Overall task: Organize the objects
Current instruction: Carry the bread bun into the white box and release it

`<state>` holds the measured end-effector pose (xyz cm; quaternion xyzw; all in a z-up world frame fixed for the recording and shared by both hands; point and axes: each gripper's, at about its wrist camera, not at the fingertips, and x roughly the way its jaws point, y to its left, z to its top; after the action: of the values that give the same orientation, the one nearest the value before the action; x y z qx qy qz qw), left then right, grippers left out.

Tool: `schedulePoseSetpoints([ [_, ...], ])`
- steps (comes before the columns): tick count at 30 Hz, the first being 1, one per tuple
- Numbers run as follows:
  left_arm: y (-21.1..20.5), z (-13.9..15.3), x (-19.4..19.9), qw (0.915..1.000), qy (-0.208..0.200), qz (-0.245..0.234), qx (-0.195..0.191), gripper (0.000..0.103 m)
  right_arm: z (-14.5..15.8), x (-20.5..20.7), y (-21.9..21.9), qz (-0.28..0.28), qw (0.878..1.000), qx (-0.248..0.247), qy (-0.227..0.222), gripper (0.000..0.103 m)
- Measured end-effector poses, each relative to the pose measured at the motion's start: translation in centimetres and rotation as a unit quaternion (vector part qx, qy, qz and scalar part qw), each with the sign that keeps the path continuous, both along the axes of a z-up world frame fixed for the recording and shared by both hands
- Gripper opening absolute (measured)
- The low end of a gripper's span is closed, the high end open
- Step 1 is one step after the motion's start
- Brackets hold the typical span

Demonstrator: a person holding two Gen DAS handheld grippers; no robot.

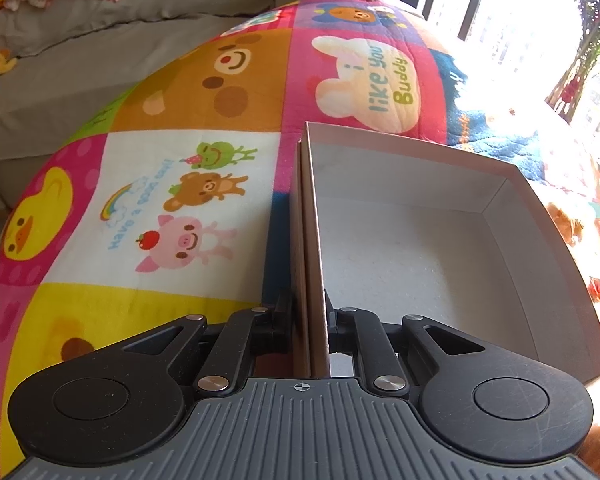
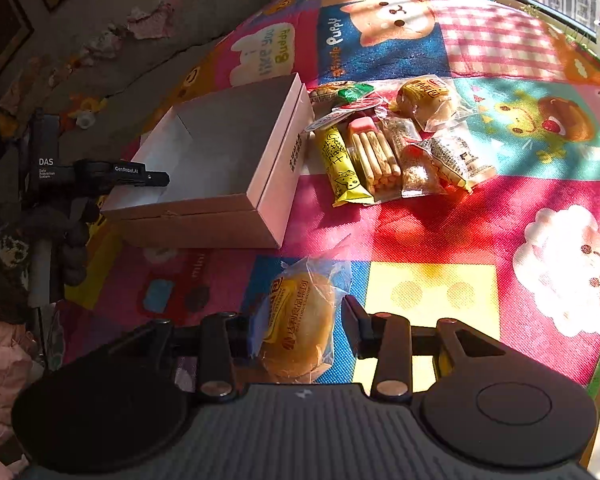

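Observation:
An open cardboard box (image 1: pixel 420 264) with a white, bare inside lies on the cartoon play mat (image 1: pixel 140 200). My left gripper (image 1: pixel 308 312) is shut on the box's near side wall, one finger inside and one outside. In the right wrist view the same box (image 2: pixel 220 148) lies left of centre, with the left gripper (image 2: pixel 156 178) on its left wall. My right gripper (image 2: pixel 300 316) has a wrapped round bun (image 2: pixel 296 344) between its fingers, close in front of the box and near the mat. The wrapper fills the gap between the pads.
A pile of several wrapped snacks (image 2: pixel 388 140) lies on the mat just right of the box, among them a yellow stick pack (image 2: pixel 342 164) and another bun (image 2: pixel 424 100). A grey sofa (image 1: pixel 100 40) with clothes runs along the mat's far left. Bright windows (image 1: pixel 500 20) stand beyond.

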<state>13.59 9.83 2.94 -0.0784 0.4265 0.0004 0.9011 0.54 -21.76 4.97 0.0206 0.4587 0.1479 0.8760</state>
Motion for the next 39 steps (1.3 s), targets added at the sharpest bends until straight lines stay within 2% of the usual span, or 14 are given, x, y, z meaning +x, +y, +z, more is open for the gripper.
schedulePoseSetpoints([
  [2,0.0,0.0,-0.1,1.0000,-0.001,-0.001,-0.001,0.014,-0.2,-0.5,0.6,-0.006,0.999,-0.049,-0.017,0.058],
  [5,0.0,0.0,-0.2,1.0000,-0.001,-0.002,-0.001,0.014,-0.4,-0.8,0.6,-0.005,0.999,-0.034,-0.014,0.071],
  [6,0.0,0.0,-0.3,1.0000,-0.001,-0.002,0.000,0.014,-0.5,-0.7,0.7,-0.006,0.999,-0.032,-0.012,0.071],
  [10,-0.1,0.0,-0.4,1.0000,-0.002,-0.003,0.002,0.014,-2.0,-0.5,1.9,-0.004,0.999,-0.042,0.003,0.070],
  [12,-0.2,0.0,-0.4,1.0000,-0.003,-0.004,0.005,0.014,-2.1,-0.7,2.6,0.012,0.999,-0.048,0.009,0.059],
  [14,-0.3,0.0,-0.5,0.9999,-0.005,-0.004,0.008,0.014,-1.6,-0.9,2.8,0.033,0.999,-0.016,0.027,0.051],
  [17,-0.2,0.0,-0.6,1.0000,-0.006,-0.004,0.006,0.014,-0.2,-1.2,3.0,0.046,0.998,0.022,0.036,0.049],
  [25,0.0,-0.1,-0.8,0.9999,-0.010,-0.007,-0.004,0.014,6.2,0.7,5.1,0.070,0.995,0.067,-0.025,0.049],
  [30,0.1,0.0,-0.7,0.9999,-0.007,-0.008,-0.005,0.014,8.8,4.7,8.9,0.082,0.990,0.086,-0.078,0.049],
  [33,0.1,0.0,-0.8,0.9999,-0.004,-0.005,-0.008,0.015,10.2,8.6,11.2,0.069,0.983,0.121,-0.120,0.050],
  [35,0.1,0.0,-0.7,0.9999,-0.003,-0.005,-0.008,0.015,10.1,10.9,12.5,0.071,0.980,0.145,-0.112,0.060],
  [39,0.2,0.0,-0.6,0.9999,-0.002,-0.005,-0.011,0.015,9.0,12.7,12.7,0.070,0.983,0.143,-0.091,0.060],
])
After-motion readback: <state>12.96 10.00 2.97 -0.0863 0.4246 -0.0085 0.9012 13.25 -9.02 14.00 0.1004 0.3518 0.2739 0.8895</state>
